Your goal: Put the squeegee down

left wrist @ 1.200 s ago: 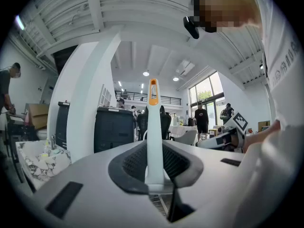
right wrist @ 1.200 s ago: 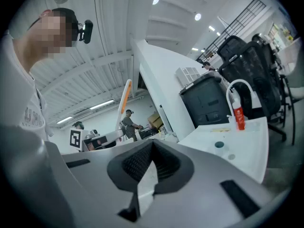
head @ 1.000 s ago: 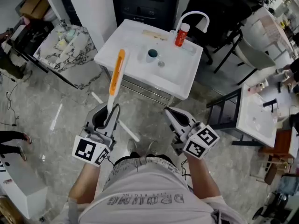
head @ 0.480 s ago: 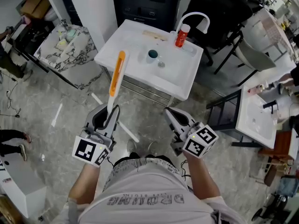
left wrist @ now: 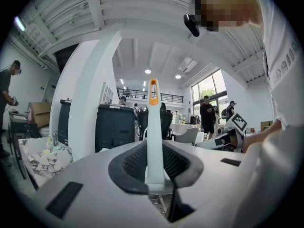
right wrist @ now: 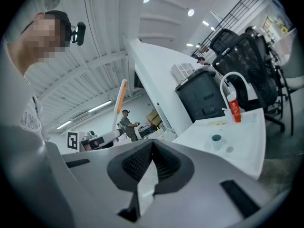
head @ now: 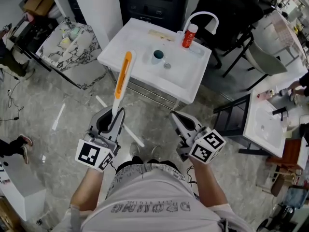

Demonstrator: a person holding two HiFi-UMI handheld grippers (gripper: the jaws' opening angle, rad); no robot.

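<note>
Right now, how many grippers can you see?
2. The left gripper is at the lower left, shut on the squeegee. The right gripper is at the lower right, shut and empty. None seems hidden.

Grey lettered T-shirt (head: 149,197); left claw (head: 116,114), right claw (head: 175,116) grey.

Grey marbled floor (head: 48,149) (white pillar (head: 94,8))
</note>
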